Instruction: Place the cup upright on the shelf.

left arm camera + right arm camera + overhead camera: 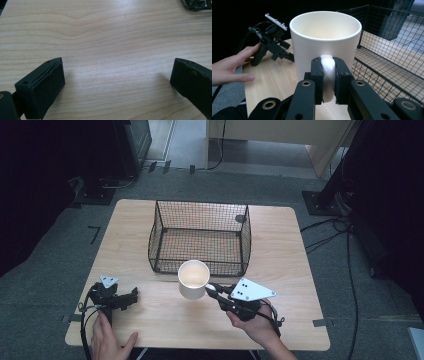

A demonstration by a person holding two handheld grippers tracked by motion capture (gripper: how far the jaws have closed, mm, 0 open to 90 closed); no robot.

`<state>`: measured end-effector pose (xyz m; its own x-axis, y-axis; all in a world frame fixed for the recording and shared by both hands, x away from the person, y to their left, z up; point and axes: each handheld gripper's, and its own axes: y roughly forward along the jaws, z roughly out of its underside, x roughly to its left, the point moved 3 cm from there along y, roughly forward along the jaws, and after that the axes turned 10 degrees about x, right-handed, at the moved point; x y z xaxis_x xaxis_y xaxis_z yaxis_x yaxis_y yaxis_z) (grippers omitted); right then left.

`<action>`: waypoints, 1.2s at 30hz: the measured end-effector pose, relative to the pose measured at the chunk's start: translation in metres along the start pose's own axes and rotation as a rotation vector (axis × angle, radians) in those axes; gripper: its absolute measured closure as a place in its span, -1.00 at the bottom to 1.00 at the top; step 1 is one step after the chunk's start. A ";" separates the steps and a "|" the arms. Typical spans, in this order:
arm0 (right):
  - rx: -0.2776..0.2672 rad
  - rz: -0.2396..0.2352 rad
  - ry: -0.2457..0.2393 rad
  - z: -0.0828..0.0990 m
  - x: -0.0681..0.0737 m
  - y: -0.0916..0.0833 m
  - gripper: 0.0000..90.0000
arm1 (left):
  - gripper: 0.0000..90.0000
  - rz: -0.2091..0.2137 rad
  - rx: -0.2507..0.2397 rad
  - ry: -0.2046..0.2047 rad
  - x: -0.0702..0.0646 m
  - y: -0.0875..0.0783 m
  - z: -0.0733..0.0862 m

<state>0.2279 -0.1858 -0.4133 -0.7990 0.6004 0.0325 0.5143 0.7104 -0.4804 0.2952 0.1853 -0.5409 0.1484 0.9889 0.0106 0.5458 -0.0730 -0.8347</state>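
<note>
A white mug point(193, 279) stands upright just in front of the wire basket point(202, 203). My right gripper point(212, 290) is shut on its handle from the right, and in the right gripper view both pads clamp the white handle point(327, 72) of the mug point(325, 37). The mug's base is hidden, so I cannot tell whether it touches the table. My left gripper point(131, 296) lies on the table at the near left, a hand beside its grip. Its jaws point(117, 72) stand wide apart over bare wood with nothing between them.
The black wire basket point(387, 50) is empty and sits mid-table, close behind the mug. The wooden table point(280, 250) has bare room on both sides of the basket. Cables trail from both grippers over the near edge. Dark stands and cables sit on the floor beyond.
</note>
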 end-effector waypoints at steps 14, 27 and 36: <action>-0.016 0.026 0.001 -0.024 -0.013 0.014 0.80 | -1.00 0.001 -0.001 -0.002 0.000 0.000 0.000; -0.025 0.086 0.027 -0.045 -0.039 0.027 0.80 | -1.00 0.001 0.001 -0.001 0.000 0.000 0.000; -0.027 0.120 0.041 -0.058 -0.055 0.033 0.80 | -1.00 0.002 0.002 -0.002 0.000 0.000 0.000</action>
<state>0.3068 -0.1741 -0.3805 -0.7178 0.6961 0.0119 0.6144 0.6414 -0.4594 0.2951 0.1851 -0.5408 0.1476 0.9890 0.0082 0.5443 -0.0743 -0.8356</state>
